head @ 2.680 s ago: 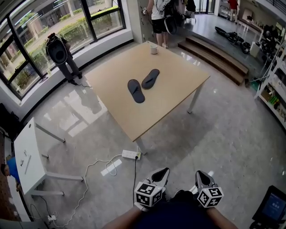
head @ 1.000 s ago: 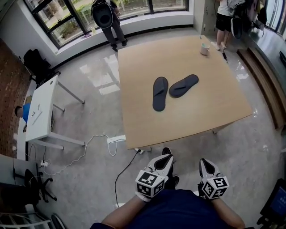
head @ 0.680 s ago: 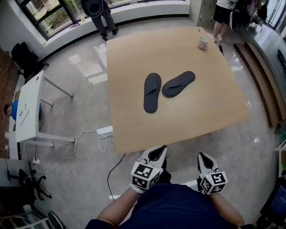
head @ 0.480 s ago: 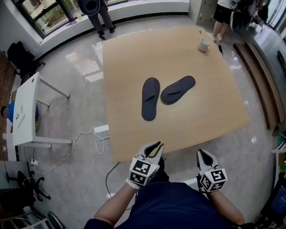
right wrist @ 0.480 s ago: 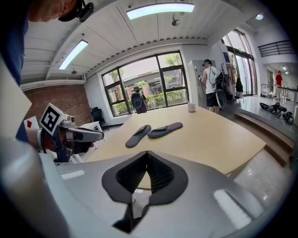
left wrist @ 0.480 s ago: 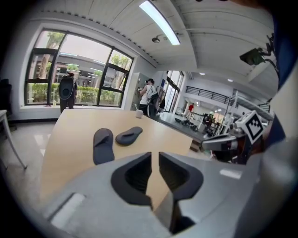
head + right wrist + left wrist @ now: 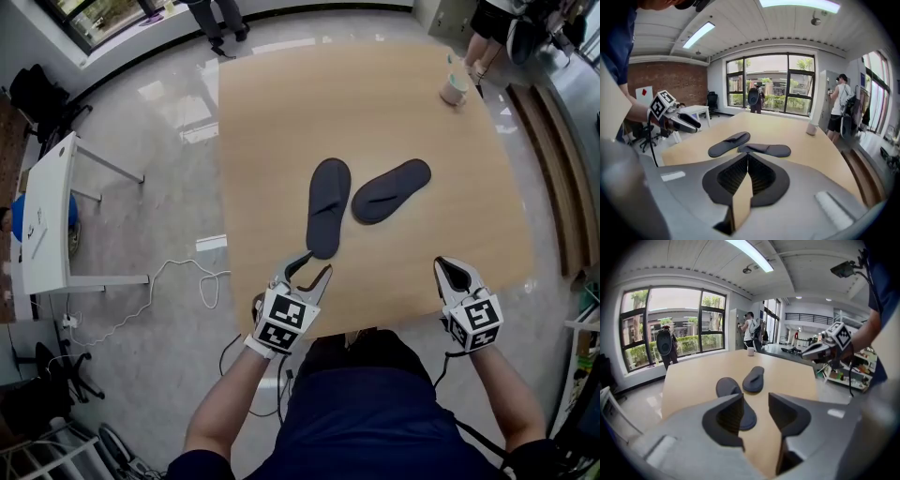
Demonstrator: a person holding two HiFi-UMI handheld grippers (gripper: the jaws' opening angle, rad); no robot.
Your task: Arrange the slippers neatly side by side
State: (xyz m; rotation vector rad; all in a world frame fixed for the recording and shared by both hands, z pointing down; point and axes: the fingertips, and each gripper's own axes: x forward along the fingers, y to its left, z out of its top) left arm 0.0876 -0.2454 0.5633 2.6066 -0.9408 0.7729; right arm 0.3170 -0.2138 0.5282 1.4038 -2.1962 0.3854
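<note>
Left gripper view, left gripper [image 7: 756, 403] opening, empty

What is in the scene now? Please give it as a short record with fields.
surface: wooden table
straight slipper: dark, lying lengthwise toward the person
angled slipper: dark, turned away to the right, not parallel to the other
cup: far right part of the table
left tool: open, jaws have just been opening, nothing between them, close to the straight slipper's near end
right tool: shut, empty, at the table's near edge
</note>
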